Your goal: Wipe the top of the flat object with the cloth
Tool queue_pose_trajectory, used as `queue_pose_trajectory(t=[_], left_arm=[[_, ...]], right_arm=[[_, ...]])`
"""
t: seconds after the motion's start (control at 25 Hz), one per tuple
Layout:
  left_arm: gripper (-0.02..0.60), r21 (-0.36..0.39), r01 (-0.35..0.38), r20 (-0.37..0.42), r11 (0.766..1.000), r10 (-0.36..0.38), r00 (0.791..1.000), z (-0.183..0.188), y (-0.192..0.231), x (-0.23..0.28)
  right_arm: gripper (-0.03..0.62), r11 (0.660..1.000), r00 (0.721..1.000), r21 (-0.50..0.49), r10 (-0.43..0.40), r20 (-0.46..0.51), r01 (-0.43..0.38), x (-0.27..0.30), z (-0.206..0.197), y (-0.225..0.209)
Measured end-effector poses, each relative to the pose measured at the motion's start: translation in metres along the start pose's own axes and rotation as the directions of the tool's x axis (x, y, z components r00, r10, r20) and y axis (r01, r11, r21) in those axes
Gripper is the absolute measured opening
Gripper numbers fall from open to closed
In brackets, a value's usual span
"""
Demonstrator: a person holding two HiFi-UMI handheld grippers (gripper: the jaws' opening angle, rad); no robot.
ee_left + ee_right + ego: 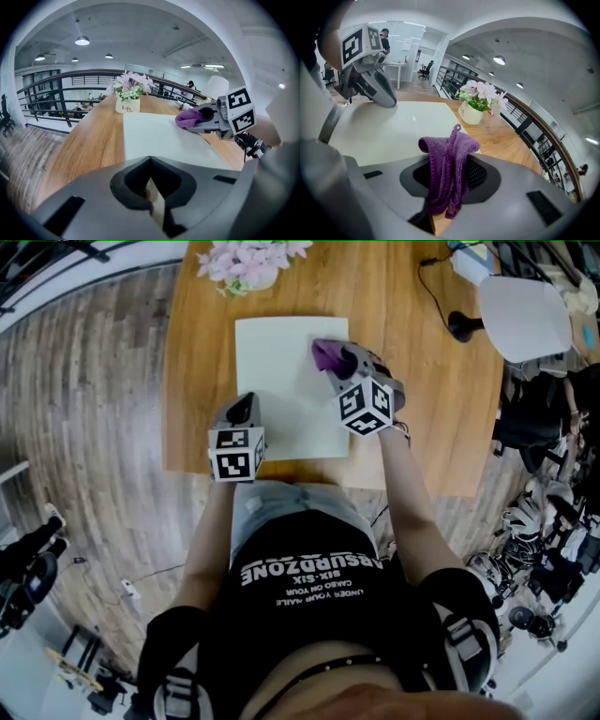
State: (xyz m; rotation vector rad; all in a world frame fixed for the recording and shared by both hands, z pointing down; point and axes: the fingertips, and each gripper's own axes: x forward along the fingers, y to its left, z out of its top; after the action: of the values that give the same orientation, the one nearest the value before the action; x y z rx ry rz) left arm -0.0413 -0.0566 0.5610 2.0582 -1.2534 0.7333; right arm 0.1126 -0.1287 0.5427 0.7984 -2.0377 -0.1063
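A pale flat board (286,381) lies on the wooden table (427,418). My right gripper (349,360) is shut on a purple cloth (327,354), which hangs bunched over the board's far right part. In the right gripper view the cloth (445,183) drapes out between the jaws of that gripper (449,161). My left gripper (246,409) is shut, and its tip rests on the board's near left edge. In the left gripper view the jaws (150,160) meet over the board (159,136), and the cloth (190,117) shows further off to the right.
A white pot of pink flowers (248,263) stands just beyond the board's far edge. A white lamp head (525,315) with a black base (461,327) and a cable sits at the table's right. The person stands at the table's near edge.
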Motion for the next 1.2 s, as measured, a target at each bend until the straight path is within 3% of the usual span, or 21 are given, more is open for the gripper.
queue_pose_trajectory(t=[0.84, 1.2], left_arm=[[0.012, -0.002, -0.012, 0.021, 1.0, 0.012, 1.0, -0.002, 0.001, -0.003], [0.012, -0.082, 0.017, 0.044, 0.996, -0.013, 0.999, 0.001, 0.005, -0.006]], right_arm=[[0.127, 0.999, 1.0, 0.042, -0.005, 0.013, 0.005, -0.026, -0.008, 0.034], [0.126, 0.999, 1.0, 0.053, -0.01, 0.013, 0.009, -0.033, -0.01, 0.043]])
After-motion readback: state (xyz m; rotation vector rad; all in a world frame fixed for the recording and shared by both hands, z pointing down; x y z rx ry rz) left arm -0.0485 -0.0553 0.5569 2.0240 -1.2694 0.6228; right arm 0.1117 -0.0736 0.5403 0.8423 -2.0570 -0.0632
